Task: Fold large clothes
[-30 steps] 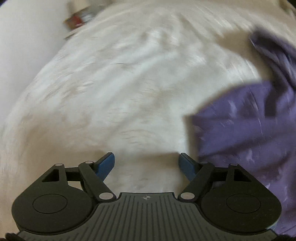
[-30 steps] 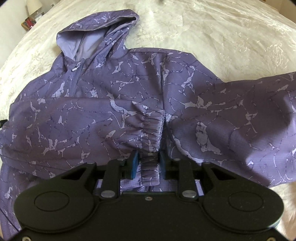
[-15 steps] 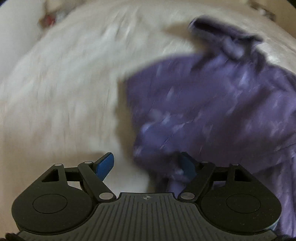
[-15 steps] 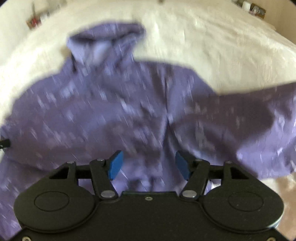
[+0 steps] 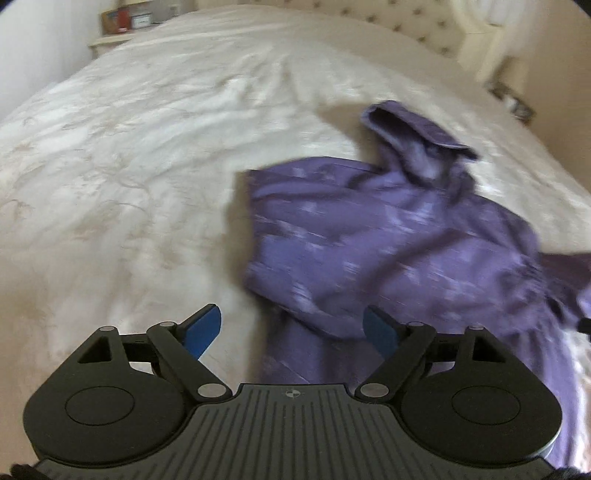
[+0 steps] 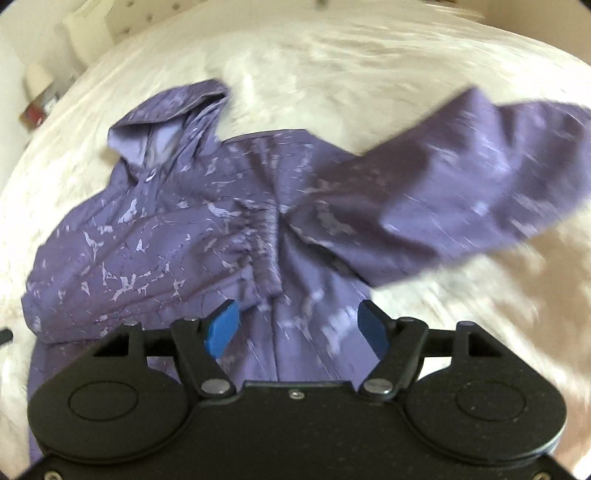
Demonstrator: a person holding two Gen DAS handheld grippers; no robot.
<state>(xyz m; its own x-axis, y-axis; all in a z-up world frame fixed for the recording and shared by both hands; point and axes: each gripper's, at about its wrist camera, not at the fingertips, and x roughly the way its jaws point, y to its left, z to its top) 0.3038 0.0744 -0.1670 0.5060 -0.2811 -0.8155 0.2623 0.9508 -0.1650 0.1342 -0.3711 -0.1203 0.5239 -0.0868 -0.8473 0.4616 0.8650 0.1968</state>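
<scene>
Left wrist view: my left tool (image 5: 291, 328) hangs with jaws spread wide, having just been opening, nothing between them. Ahead and left lies bare cream bedspread (image 5: 129, 155), softly creased, with open room; the purple jacket (image 5: 388, 236) begins ahead and right, its folded edge near my right finger. My right tool (image 6: 295, 325) has also just been opening and grips nothing. Thin marbled fabric lies under it, the gathered cuff (image 6: 269, 254) just ahead, one sleeve (image 6: 461, 177) spread rightward.

A home bedroom. A wide bed (image 5: 155, 140) with a cream bedspread fills both views. A tufted headboard (image 5: 417, 18) and a cluttered nightstand (image 5: 114, 37) stand at its far end.
</scene>
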